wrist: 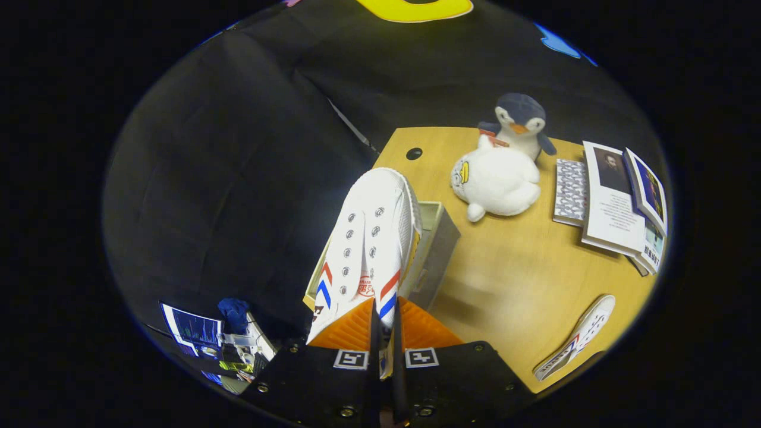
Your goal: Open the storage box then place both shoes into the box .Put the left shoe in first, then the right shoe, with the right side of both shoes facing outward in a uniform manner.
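A white canvas shoe (371, 244) with red and blue stripes hangs in the air, its toe pointing away from me, with my gripper (385, 324) shut on its heel collar. Below the shoe lies the open storage box (439, 238), a pale box at the left edge of the wooden table (523, 285); the shoe hides most of its inside. The second white shoe (575, 339) lies on its side on the table near the front right corner, well to the right of my fingers.
A white plush toy (496, 181) and a penguin plush (520, 122) sit at the back of the table beyond the box. Books and booklets (615, 202) are stacked at the back right. A small round hole (414, 153) marks the table's far left corner.
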{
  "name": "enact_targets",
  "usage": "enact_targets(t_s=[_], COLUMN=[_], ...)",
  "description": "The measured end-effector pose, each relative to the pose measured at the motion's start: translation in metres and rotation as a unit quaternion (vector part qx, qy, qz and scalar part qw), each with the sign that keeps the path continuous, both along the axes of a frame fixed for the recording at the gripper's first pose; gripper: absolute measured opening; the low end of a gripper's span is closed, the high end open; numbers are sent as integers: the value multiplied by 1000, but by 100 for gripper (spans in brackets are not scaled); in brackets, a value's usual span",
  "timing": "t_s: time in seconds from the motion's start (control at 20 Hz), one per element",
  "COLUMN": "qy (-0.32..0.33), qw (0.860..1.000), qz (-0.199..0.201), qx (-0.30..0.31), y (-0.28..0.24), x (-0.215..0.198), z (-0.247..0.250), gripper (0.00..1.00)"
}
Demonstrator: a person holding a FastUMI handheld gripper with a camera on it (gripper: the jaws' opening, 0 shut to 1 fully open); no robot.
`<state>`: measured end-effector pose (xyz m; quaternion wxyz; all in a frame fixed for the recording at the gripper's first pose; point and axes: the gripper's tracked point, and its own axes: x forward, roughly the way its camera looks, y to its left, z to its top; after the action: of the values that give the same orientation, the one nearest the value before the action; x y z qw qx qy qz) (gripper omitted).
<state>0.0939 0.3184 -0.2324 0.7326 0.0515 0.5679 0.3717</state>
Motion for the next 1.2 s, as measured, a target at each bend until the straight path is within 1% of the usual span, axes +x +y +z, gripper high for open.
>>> enact_targets(t_s=[0.15, 0.3, 0.5, 0.7, 0.75, 0.8, 0.85, 0.95, 1.0, 1.2], qy=[5, 6, -3, 0, 4, 0, -11, -37, -39, -46], qw=[1000, 998, 994, 991, 993, 994, 993, 993, 993, 995], qz=[21, 41, 63, 62, 61, 61, 67, 65, 64, 58], qx=[-13, -38, -85, -115, -104, -94, -94, -92, -86, -74], y=[38, 64, 80, 88, 93, 99, 100, 96, 95, 75], x=[-4, -7, -12, -10, -11, -7, -3, 9, 11, 18], z=[-11, -31, -57, -78, -77, -71, -69, -59, -50, -29], gripper=[8, 8, 8, 8, 9, 17, 35, 86, 88, 87])
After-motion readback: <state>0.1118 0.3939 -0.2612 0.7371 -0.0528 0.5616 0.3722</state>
